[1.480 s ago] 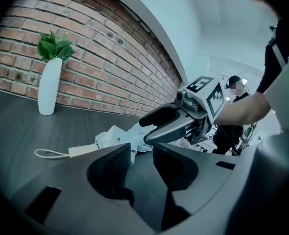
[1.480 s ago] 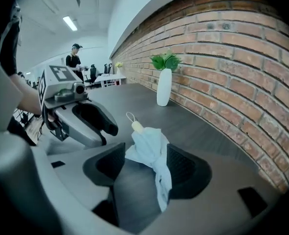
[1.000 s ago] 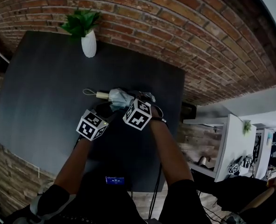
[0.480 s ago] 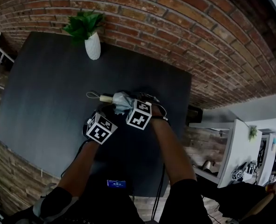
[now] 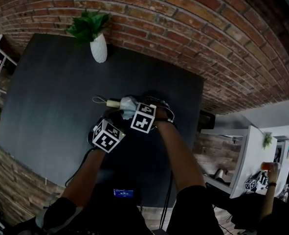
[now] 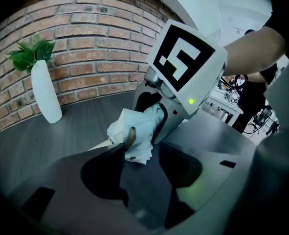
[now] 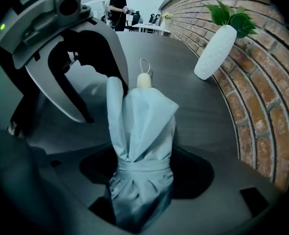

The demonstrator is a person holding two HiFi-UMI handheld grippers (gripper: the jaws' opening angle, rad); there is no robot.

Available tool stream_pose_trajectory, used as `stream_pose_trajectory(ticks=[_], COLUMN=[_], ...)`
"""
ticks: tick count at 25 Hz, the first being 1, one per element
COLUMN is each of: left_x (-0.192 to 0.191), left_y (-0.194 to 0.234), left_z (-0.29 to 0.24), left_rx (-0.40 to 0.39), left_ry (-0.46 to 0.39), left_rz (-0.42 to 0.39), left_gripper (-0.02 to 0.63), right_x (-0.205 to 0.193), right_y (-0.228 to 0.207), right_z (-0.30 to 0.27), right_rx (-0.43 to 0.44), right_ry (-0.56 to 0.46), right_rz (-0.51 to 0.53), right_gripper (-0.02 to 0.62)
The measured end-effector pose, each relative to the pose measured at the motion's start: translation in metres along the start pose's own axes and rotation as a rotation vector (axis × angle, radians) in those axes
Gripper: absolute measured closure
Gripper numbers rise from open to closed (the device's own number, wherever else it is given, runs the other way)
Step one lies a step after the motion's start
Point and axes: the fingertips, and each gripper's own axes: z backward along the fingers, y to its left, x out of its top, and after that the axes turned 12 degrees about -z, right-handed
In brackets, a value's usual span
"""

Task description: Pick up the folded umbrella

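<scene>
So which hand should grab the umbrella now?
Right. The right tool has the folded umbrella between its open jaws. The left tool is open too, but the umbrella lies beyond its jaws.

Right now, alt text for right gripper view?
A pale blue folded fabric umbrella lies between the right tongs on a dark table, beige handle pointing away. A white vase of green leaves stands by the brick wall.

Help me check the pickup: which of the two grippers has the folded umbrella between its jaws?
The right gripper: the folded umbrella runs up between its jaws. The left gripper is open, only table between its jaws.
</scene>
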Motion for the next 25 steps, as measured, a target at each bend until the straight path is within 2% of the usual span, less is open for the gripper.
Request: stream_pose_trajectory(ticks=[6, 9, 14, 21, 25], left_x=[-0.004, -0.007, -0.009, -0.007, -0.001], left_y=[0.003, 0.001, 0.003, -0.004, -0.009], left_z=[0.007, 0.010, 0.020, 0.038, 0.056], left_rx=[-0.002, -0.013, -0.016, -0.028, -0.031], left_ry=[-0.010, -0.011, -0.030, -0.060, -0.094], left_rz=[0.013, 0.012, 0.016, 0.002, -0.022], left_gripper=[0.408, 0.408, 0.408, 0.408, 0.408], right_x=[0.001, 0.001, 0.004, 0.018, 0.020], right_y=[-0.002, -0.001, 0.008, 0.027, 0.042], right_z=[0.000, 0.003, 0.013, 0.042, 0.055], right_rx=[-0.036, -0.054, -0.057, -0.032, -0.036], right_ry=[0.003, -0.012, -0.065, -0.225, -0.289], right_rz=[0.004, -0.035, -0.140, -0.386, -0.481], right_gripper=[0.297, 0.305, 0.307, 0.307, 0.307])
